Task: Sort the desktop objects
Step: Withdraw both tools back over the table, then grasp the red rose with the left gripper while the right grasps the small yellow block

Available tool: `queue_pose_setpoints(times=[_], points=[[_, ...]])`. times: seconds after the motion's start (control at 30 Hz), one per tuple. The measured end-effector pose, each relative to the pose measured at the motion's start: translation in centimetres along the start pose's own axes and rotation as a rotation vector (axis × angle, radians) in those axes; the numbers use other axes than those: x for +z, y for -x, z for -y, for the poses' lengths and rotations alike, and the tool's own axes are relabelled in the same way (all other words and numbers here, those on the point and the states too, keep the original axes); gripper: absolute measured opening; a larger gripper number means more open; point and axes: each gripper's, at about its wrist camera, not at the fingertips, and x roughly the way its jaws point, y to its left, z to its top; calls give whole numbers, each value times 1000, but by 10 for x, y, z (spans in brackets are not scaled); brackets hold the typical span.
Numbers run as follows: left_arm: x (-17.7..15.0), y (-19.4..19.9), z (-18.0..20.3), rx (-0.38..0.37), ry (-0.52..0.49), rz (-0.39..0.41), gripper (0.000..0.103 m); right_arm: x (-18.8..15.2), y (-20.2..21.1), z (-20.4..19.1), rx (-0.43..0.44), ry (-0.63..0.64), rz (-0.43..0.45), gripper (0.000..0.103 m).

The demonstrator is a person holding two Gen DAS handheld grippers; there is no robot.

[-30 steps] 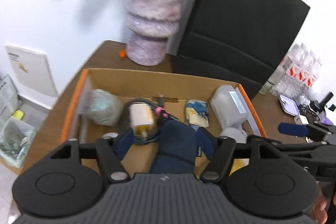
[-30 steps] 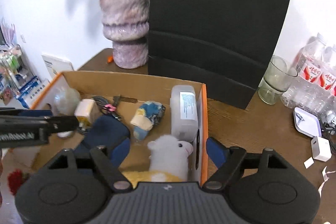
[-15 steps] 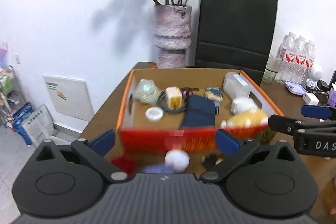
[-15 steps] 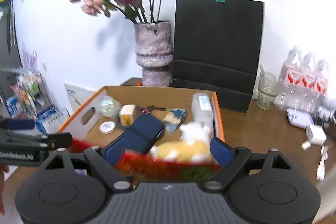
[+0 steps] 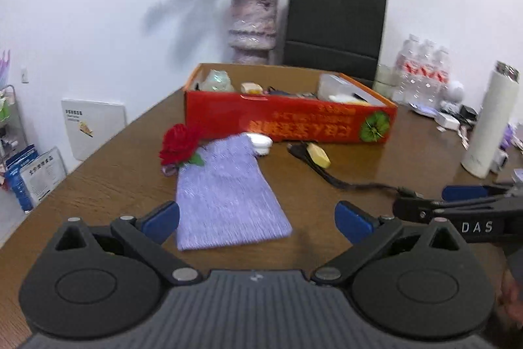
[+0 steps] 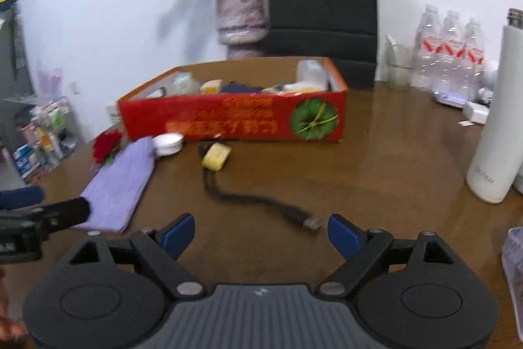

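A red cardboard box (image 5: 287,123) (image 6: 235,120) holding several items stands mid-table. In front of it lie a purple knit pouch (image 5: 225,188) (image 6: 121,182), a red fabric flower (image 5: 179,141) (image 6: 106,144), a white round tin (image 5: 260,143) (image 6: 168,143), and a yellow charger (image 5: 319,155) (image 6: 216,156) with a black cable (image 5: 343,182) (image 6: 261,201). My left gripper (image 5: 258,219) is open and empty above the pouch's near end. My right gripper (image 6: 261,233) is open and empty just short of the cable's plug.
A vase with dried flowers (image 5: 253,28) and a black paper bag (image 5: 335,25) stand behind the box. Water bottles (image 6: 451,51), a white thermos (image 6: 495,133) and small gadgets (image 5: 449,120) are at the right. The table edge (image 5: 49,195) runs along the left.
Both grippers have pulled back from inside the box to the near side of the table. The left let go of the dark blue item, which stays in the box.
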Motion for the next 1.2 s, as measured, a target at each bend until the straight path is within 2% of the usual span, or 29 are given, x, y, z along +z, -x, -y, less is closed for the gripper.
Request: queue_pose_setpoints(times=[0.1, 0.2, 0.33, 0.43, 0.53, 0.63, 0.77, 0.83, 1.0, 1.13, 1.2], points=[[-7, -5, 1, 3, 22, -53, 103, -9, 8, -4, 29, 3, 18, 93], [-11, -5, 2, 20, 28, -62, 103, -16, 17, -4, 47, -11, 35, 99], [-16, -6, 4, 7, 25, -101, 103, -27, 18, 1, 53, -51, -7, 99], [-19, -8, 5, 7, 20, -96, 103, -33, 16, 3, 70, -58, -30, 99], [-18, -11, 1, 8, 62, -112, 103, -36, 15, 4, 102, -68, -41, 99], [-20, -10, -3, 5, 111, -120, 103, -37, 16, 1, 94, -58, -37, 99], [-23, -8, 5, -26, 49, -120, 103, -38, 15, -2, 78, -41, -39, 99], [-24, -7, 9, -15, 24, -112, 103, -37, 14, -4, 70, -32, -41, 99], [-24, -3, 6, -39, 39, -89, 103, -36, 14, 1, 87, -52, -41, 99], [-13, 4, -10, 14, 90, 18, 103, -35, 13, 0, 86, -48, -49, 100], [1, 1, -24, 31, 101, 52, 103, -32, 12, -2, 78, -36, -59, 95]])
